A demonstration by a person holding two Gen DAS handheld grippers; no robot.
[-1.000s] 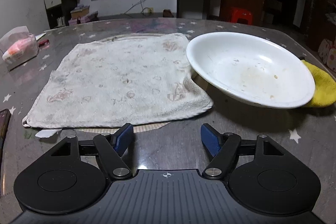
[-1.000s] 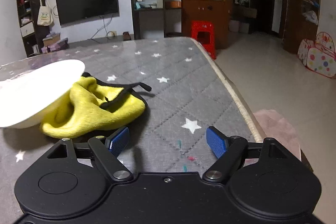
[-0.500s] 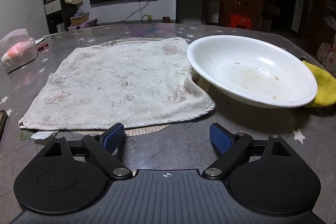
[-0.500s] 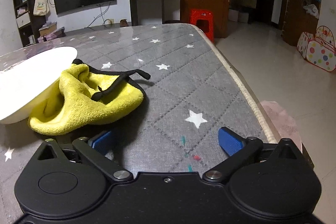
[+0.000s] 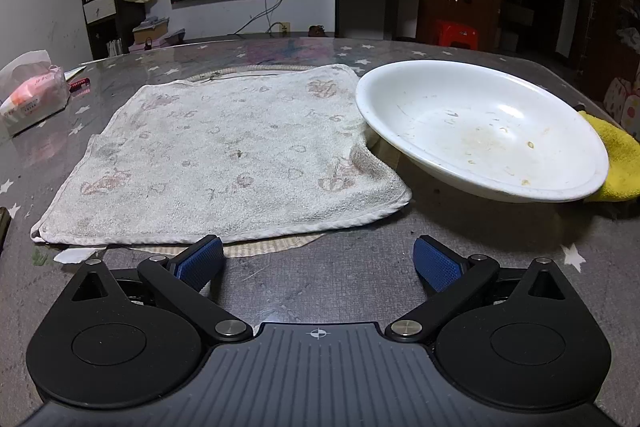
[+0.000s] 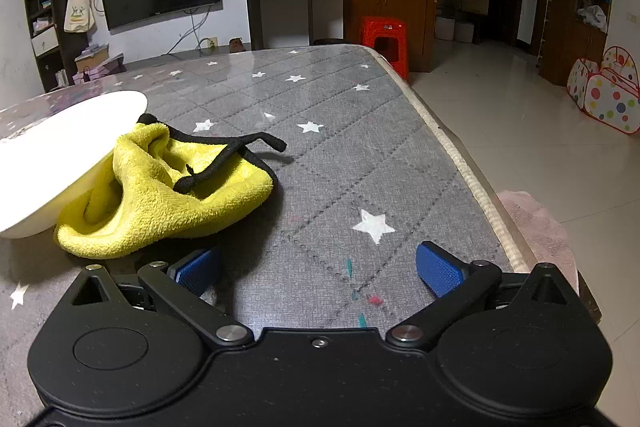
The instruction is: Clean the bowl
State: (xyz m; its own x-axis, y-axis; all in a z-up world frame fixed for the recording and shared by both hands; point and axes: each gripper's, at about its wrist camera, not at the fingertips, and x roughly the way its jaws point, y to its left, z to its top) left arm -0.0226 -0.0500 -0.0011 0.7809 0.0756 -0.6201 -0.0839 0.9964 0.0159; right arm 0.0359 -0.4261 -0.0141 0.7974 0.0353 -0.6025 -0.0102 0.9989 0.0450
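On a star-patterned bench (image 6: 320, 155), the soiled white bowl (image 5: 480, 131) sits tilted at two o'clock from the left gripper (image 5: 318, 261), its far edge propped on the yellow cloth (image 6: 160, 195); both sets of jaws have just been opening and stand wide apart, empty; the right gripper (image 6: 318, 265) faces the cloth at ten o'clock. Tugging that cloth free could tip or slide the bowl; the bench's edge lies near at three o'clock.
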